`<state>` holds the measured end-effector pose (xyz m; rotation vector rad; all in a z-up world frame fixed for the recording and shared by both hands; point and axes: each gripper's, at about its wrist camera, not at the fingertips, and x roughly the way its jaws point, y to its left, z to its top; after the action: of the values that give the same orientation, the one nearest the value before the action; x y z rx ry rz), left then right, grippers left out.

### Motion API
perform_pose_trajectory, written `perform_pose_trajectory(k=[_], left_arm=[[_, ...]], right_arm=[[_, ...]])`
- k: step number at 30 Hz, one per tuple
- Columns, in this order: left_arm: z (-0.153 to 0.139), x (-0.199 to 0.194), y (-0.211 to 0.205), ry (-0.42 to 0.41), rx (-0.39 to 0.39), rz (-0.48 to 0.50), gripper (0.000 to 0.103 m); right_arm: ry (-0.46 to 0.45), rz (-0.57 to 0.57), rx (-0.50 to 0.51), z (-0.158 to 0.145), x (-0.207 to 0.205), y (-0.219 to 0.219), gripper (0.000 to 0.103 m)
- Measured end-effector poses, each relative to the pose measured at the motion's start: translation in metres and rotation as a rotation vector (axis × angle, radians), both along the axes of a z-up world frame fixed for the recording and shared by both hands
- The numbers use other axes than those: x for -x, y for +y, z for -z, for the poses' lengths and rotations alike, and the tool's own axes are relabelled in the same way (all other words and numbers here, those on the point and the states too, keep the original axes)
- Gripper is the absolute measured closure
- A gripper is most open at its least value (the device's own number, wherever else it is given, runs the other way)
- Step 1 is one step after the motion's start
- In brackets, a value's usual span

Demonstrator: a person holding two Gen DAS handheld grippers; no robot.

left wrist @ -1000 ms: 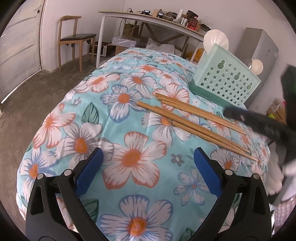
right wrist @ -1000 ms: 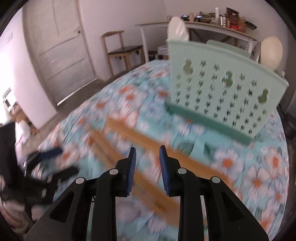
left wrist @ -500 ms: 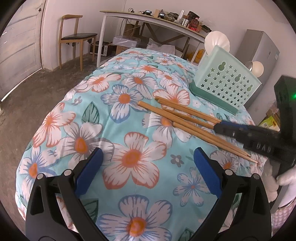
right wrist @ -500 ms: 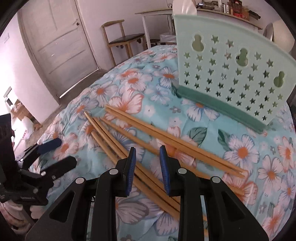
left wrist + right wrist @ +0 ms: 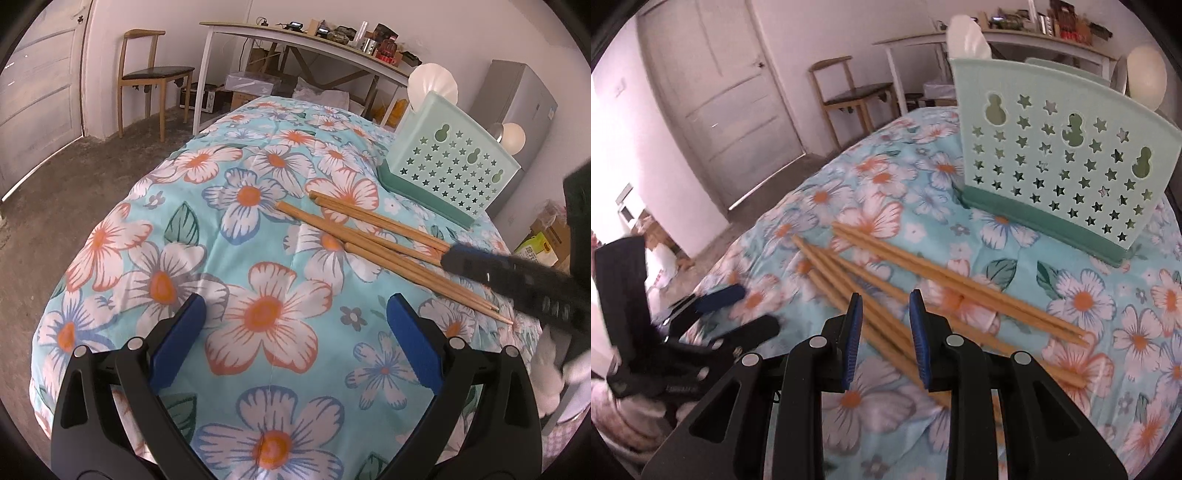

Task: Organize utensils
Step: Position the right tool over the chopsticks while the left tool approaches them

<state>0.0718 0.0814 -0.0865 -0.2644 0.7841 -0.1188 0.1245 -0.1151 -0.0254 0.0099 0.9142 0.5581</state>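
Note:
Several wooden chopsticks (image 5: 369, 251) (image 5: 923, 273) lie in a loose bundle on the floral tablecloth (image 5: 266, 314). Behind them stands a mint-green utensil holder (image 5: 450, 173) (image 5: 1052, 166) pierced with stars, with white spoons (image 5: 432, 83) (image 5: 967, 35) sticking out of it. My right gripper (image 5: 885, 295) (image 5: 454, 256) hovers low over the thin ends of the chopsticks, its jaws a narrow gap apart, and two sticks run under that gap without being pinched. My left gripper (image 5: 295, 306) (image 5: 753, 308) is open wide over bare cloth, short of the chopsticks' thick ends.
The cloth-covered table drops off at its near and left edges. A wooden chair (image 5: 155, 77) and a long white desk (image 5: 295, 35) loaded with items stand by the far wall. A grey cabinet (image 5: 517, 96) is behind the holder.
My right gripper has come in and lower over the chopsticks' thin ends, with its gap unchanged. The left gripper has stayed where it was.

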Motion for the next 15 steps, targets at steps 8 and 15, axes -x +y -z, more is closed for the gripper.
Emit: perform_pose_trajectory(k=[8, 15], left_arm=[[-0.001, 0.004, 0.003, 0.007, -0.001, 0.007, 0.008], [-0.001, 0.01, 0.004, 0.014, -0.003, 0.0, 0.008]], right_arm=[[0.009, -0.042, -0.016, 0.003, 0.026, 0.002, 0.077], [0.047, -0.034, -0.032, 0.012, 0.027, -0.003, 0.077]])
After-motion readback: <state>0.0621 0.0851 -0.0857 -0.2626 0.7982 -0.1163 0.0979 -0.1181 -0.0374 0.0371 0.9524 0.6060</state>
